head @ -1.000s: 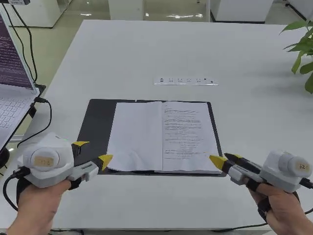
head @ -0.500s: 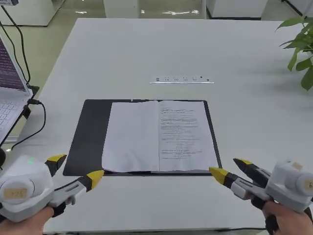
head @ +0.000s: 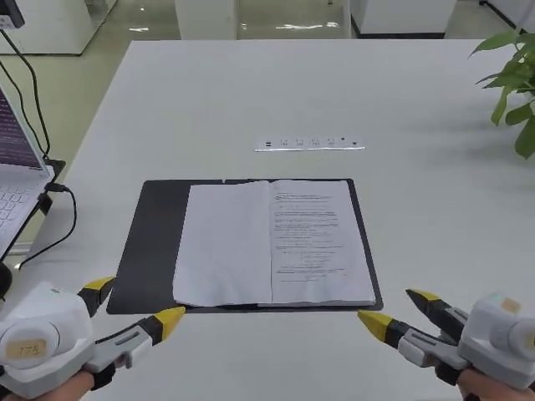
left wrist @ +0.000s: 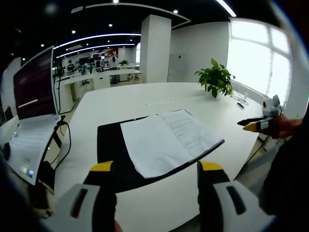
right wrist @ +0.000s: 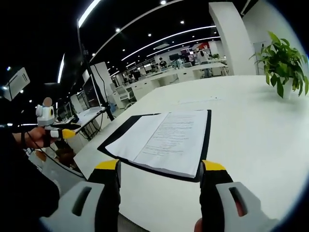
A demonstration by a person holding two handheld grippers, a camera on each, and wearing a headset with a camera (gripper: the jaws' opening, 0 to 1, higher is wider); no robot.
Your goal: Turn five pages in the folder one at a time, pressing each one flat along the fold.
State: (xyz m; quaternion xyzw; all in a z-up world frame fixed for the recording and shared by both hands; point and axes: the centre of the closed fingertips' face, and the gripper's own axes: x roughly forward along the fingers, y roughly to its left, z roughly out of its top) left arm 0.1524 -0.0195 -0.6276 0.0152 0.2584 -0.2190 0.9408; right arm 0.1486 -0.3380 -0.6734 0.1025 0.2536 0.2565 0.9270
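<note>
A black folder (head: 150,251) lies open on the white table, with a blank white page (head: 221,246) on its left half and a printed page (head: 318,242) on its right. The same folder (left wrist: 108,145) appears in the left gripper view and, as the folder (right wrist: 205,140), in the right gripper view. My left gripper (head: 134,302) hovers open off the folder's near left corner, touching nothing. My right gripper (head: 399,309) hovers open off the near right corner, also with nothing between its yellow tips. In the gripper views, the left gripper (left wrist: 157,166) and the right gripper (right wrist: 160,165) frame the folder's near edge.
A white power strip (head: 309,144) lies on the table beyond the folder. A laptop (head: 15,167) with a cable (head: 58,225) sits off the table's left edge. A green plant (head: 510,83) stands at the far right. The white table (head: 251,92) stretches far beyond.
Both grippers have drawn back toward me from the folder's near corners and stay open. The head camera has shifted a little. The pages lie as before.
</note>
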